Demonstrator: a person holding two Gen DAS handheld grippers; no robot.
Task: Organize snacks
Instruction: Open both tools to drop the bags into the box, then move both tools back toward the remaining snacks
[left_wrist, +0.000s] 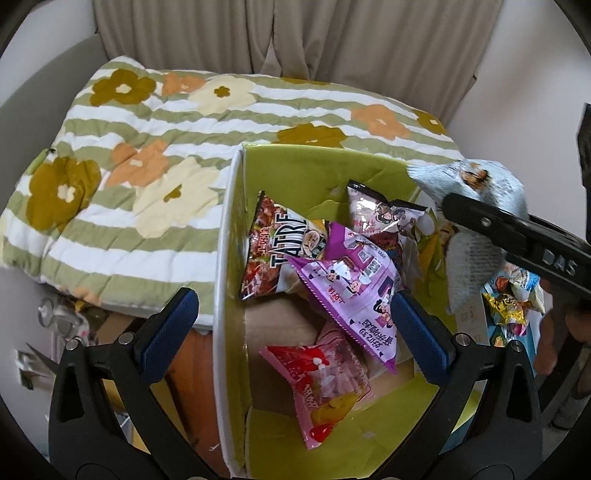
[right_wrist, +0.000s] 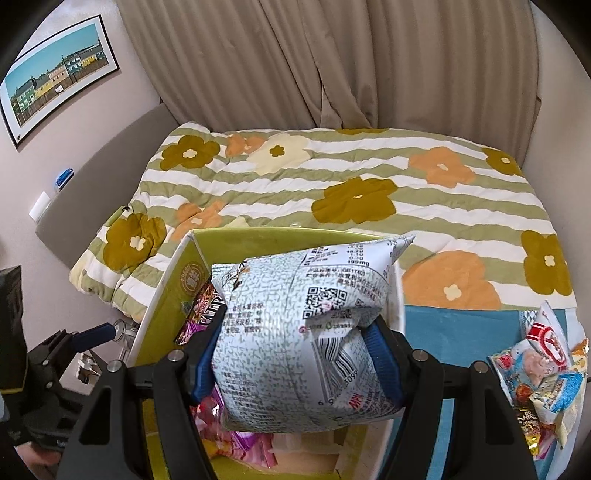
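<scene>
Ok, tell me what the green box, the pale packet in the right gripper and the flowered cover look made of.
Green box: seemingly cardboard with a printed matte green face; brown board shows at its floor and the wall edge looks white.
Pale packet: thin plastic film, slightly glossy, creasing sharply where the right gripper pinches it.
Flowered cover: soft quilted fabric, likely cotton, matte and puckered.
</scene>
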